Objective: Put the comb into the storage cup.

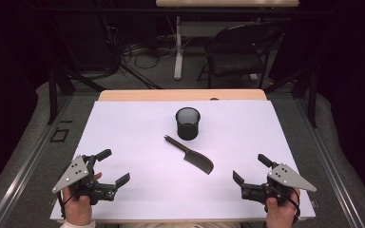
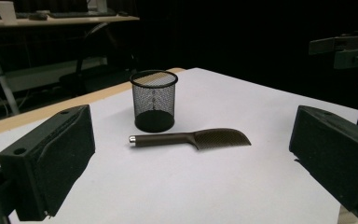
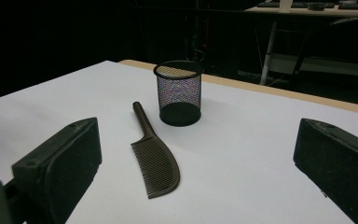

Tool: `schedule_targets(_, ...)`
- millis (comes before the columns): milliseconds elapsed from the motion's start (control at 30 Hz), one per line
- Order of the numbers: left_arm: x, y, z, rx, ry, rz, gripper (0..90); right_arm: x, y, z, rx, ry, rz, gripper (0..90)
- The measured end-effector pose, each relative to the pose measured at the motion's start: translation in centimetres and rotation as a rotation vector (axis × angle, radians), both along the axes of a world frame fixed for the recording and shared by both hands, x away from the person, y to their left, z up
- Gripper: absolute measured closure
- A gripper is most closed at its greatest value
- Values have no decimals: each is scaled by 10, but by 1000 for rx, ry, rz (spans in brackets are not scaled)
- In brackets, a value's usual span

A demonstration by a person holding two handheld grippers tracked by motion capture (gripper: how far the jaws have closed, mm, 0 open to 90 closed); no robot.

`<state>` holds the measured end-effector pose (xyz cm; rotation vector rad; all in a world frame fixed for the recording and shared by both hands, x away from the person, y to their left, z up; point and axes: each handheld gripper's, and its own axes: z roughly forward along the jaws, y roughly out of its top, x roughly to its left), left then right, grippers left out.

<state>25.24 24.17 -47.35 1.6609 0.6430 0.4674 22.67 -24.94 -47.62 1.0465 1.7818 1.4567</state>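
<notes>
A: From above, the left gripper point(image 1: 106, 168) and right gripper point(image 1: 249, 168) sit wide open and empty at the near edge, ready, with the comb point(image 1: 190, 155) flat between them.

B: The left gripper view has the comb point(image 2: 191, 138) just before the cup point(image 2: 154, 100). The right gripper view has its handle pointing cupward, a handy spot.

A white table point(image 1: 123, 133) fills the middle of the scene, with a strip of bare wood along its far edge. A black mesh cup point(image 1: 187, 123) stands upright a little beyond the table's centre. Just in front of it lies a dark comb point(image 1: 190, 155), its thin handle pointing far-left toward the cup and its toothed end near-right; the two are close but apart. At the near left corner a hand holds the left gripper point(image 1: 113, 167), jaws spread wide with nothing between them. At the near right corner the right gripper point(image 1: 252, 167) is likewise spread and empty. Beyond the table stands a dark chair point(image 1: 237, 52).
</notes>
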Motion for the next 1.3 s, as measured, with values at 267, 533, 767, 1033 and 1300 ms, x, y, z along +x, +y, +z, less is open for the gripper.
schedule_targets(267, 3, -4, -4, 1, 59, 8, 2, 4, 1, -9, -15, 32, 1, 3)
schedule_targets(533, 2, -13, -8, 40, 87, 4, 2, 8, 3, -12, -19, 38, -1, 1)
schedule_targets(767, 7, -23, -4, 59, 105, -18, 4, 9, 5, -15, -33, 45, -4, 1)
schedule_targets(1033, 20, -33, 6, 77, 130, 14, 160, 10, 6, -17, -44, 51, -1, 1)
schedule_targets(1300, 37, -42, 9, 85, 171, 23, 239, 14, 6, -20, -36, 74, 10, 3)
